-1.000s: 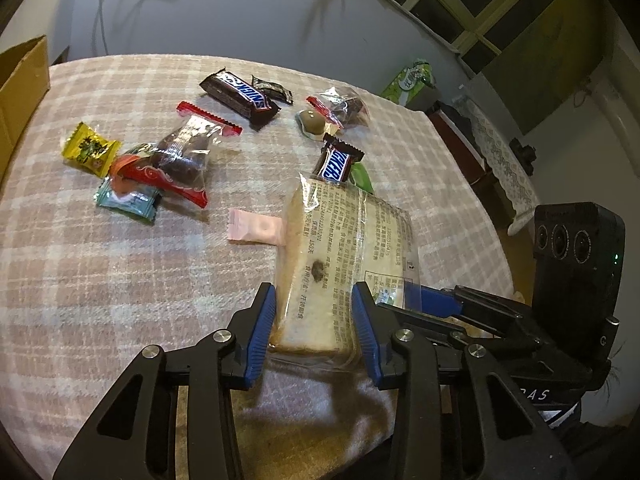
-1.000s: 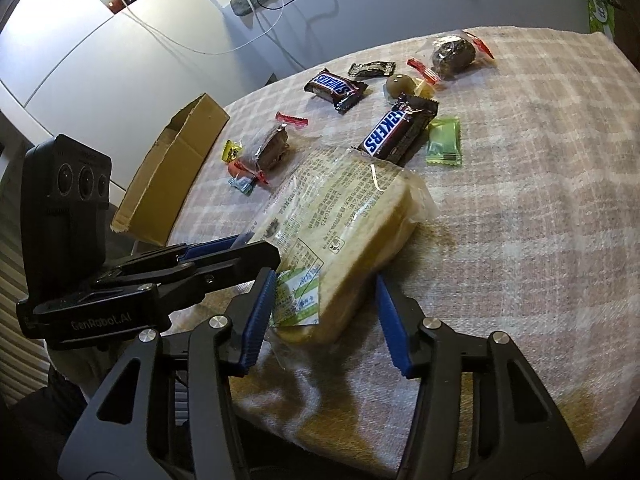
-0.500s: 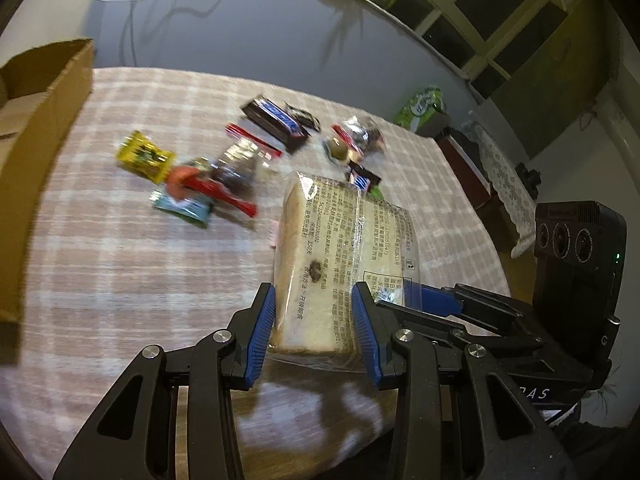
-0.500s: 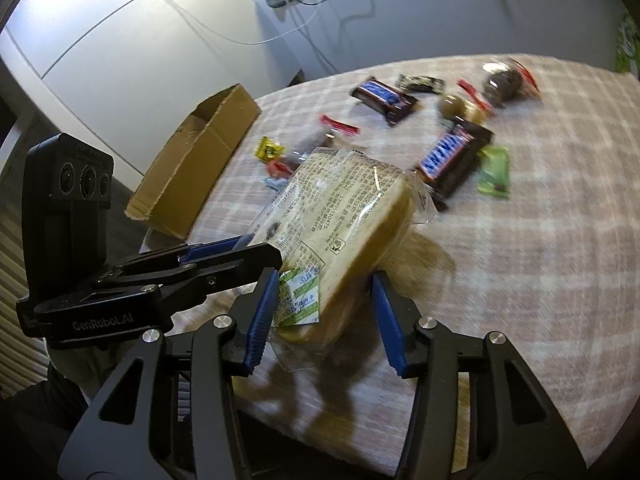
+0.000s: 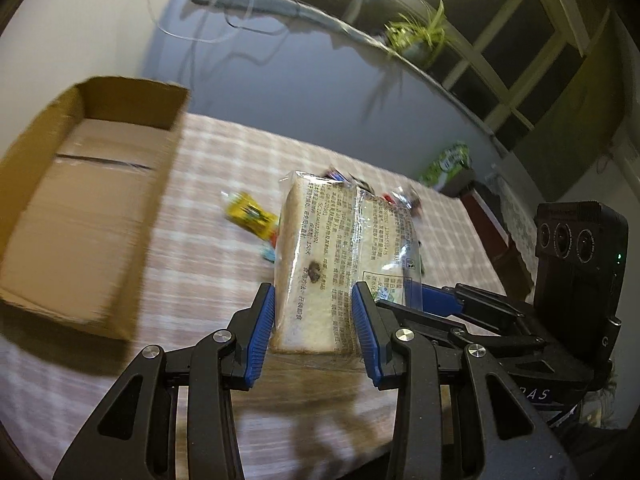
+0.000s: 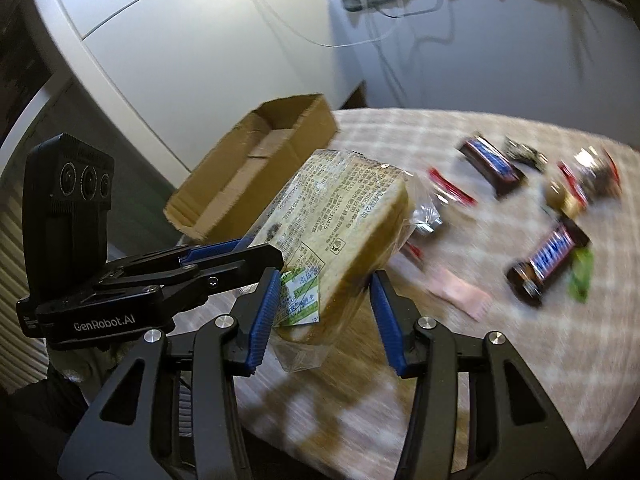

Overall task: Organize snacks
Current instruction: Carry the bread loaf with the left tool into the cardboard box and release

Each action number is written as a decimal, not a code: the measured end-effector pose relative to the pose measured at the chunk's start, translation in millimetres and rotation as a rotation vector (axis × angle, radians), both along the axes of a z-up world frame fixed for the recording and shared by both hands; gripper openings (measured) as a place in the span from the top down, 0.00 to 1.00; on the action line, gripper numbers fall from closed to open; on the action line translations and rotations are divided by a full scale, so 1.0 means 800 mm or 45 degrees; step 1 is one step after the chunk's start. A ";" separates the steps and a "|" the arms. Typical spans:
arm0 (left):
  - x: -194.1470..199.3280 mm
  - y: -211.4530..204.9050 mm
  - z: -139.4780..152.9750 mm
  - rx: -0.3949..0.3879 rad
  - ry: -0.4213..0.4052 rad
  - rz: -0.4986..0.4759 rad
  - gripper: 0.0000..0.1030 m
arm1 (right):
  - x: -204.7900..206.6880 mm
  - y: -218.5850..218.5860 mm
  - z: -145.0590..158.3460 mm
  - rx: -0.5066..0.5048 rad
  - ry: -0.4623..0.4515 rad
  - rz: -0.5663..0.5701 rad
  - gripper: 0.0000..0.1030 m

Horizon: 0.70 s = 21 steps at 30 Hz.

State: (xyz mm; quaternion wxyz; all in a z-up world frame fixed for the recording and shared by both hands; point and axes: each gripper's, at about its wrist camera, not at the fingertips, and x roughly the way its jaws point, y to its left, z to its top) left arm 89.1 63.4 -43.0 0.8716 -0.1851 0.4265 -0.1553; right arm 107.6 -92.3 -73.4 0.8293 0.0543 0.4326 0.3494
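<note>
Left gripper point(image 5: 313, 330): blue pads pressed against both sides of the near end of the bread pack point(image 5: 344, 264), clamped on it
Right gripper point(image 6: 324, 318): jaws around the same pack's end; left pad against the wrapper, right pad at the crust edge, contact there hard to judge; grip seemingly closed on the loaf
Bread pack: sliced loaf in clear printed wrapper, lifted clear of the table, tilted up and away from both cameras, shadow falling on the cloth beneath
Cardboard box point(image 5: 80, 208): open-topped, on the left part of the table, near the loaf but apart from it
Table point(image 5: 208, 248): round, covered in a pale checked cloth
Yellow packet point(image 5: 250, 216): on the cloth between box and loaf, blurred
Snickers bars point(image 6: 546, 258): two lying on the cloth to the right, well apart from the box
Pink wrapper point(image 6: 458, 294): flat on the cloth just right of the loaf
Green sachet point(image 6: 580, 276): touching the nearer Snickers bar
</note>
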 end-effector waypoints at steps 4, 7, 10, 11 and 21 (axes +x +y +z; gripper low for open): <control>-0.003 0.028 0.007 0.002 -0.021 0.069 0.64 | 0.005 0.036 0.011 -0.012 -0.048 0.067 0.52; -0.002 0.052 0.010 0.006 -0.040 0.121 0.64 | 0.012 0.061 0.018 -0.003 -0.060 0.113 0.53; -0.002 0.072 0.016 0.016 -0.056 0.171 0.64 | 0.019 0.085 0.025 0.009 -0.072 0.160 0.53; -0.003 0.079 0.017 0.017 -0.059 0.186 0.64 | 0.021 0.093 0.027 0.010 -0.076 0.173 0.53; -0.001 0.142 0.013 0.020 -0.054 0.323 0.65 | 0.046 0.166 0.029 0.006 -0.099 0.290 0.53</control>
